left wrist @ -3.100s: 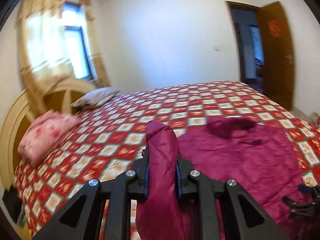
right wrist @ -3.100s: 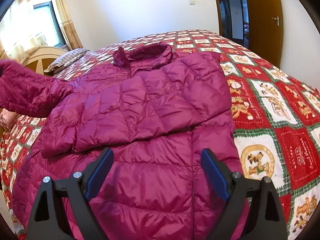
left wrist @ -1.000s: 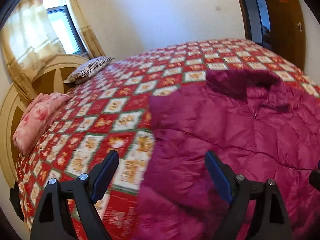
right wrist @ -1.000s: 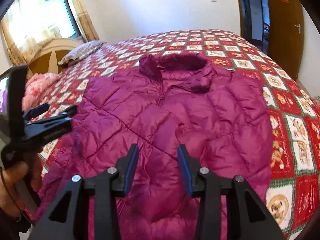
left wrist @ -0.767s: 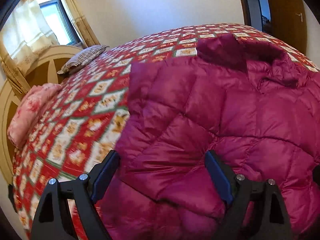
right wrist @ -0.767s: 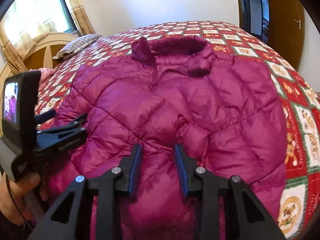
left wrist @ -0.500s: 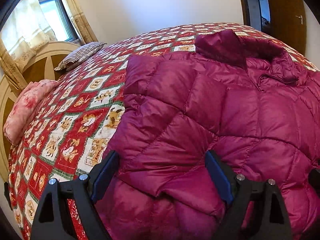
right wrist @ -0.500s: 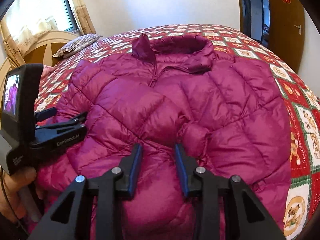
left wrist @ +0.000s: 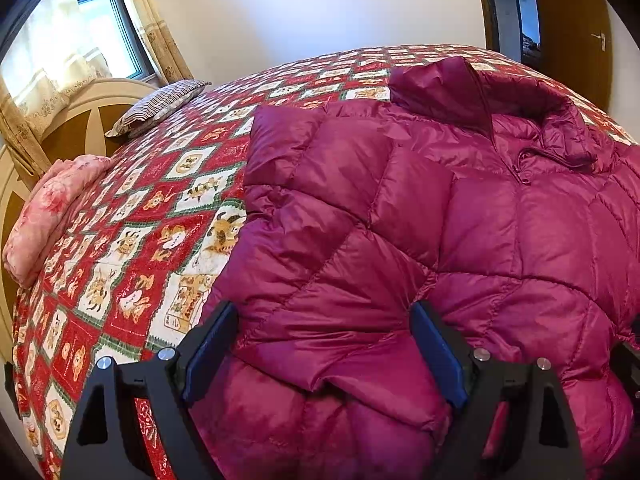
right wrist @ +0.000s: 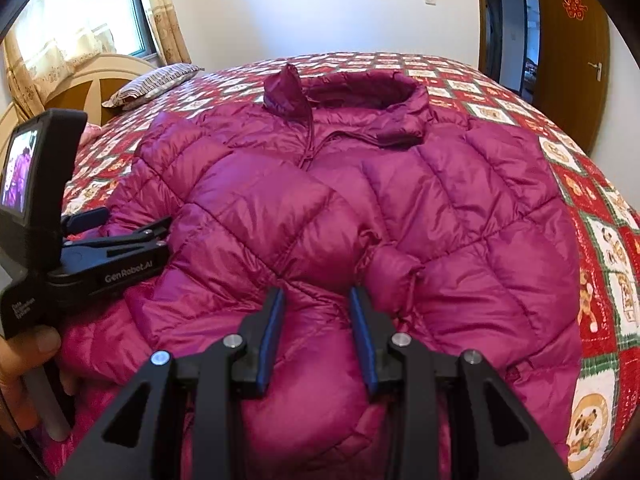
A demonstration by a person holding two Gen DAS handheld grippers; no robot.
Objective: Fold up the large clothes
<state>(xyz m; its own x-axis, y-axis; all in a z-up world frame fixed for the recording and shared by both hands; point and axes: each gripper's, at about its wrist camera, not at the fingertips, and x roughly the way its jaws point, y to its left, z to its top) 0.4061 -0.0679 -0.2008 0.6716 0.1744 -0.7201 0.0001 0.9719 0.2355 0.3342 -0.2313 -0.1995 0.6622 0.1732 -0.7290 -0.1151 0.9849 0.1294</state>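
1. a magenta quilted down jacket [right wrist: 360, 216] lies front-up on a bed covered by a red, white and green patchwork quilt [right wrist: 600, 240], collar [right wrist: 360, 92] toward the far wall.
2. both sleeves are folded across the chest, and their cuffs meet near the middle of the jacket's front, just ahead of the right gripper.
3. the right gripper [right wrist: 316, 312] hovers low over the jacket's lower front, its blue-padded jaws at a narrow gap with nothing between them.
4. the left gripper [left wrist: 324, 344] sits at the jacket's left edge, jaws spread wide on either side of a puffy fold of the sleeve [left wrist: 320, 280], not clamped on it.
5. in the right wrist view a hand [right wrist: 24, 360] grips the left gripper's handle.
6. a striped pillow [left wrist: 156, 108] and a folded pink floral blanket [left wrist: 48, 208] lie by the cream wooden headboard [left wrist: 80, 116].
7. a brown wooden door [right wrist: 572, 60] stands open at the right.
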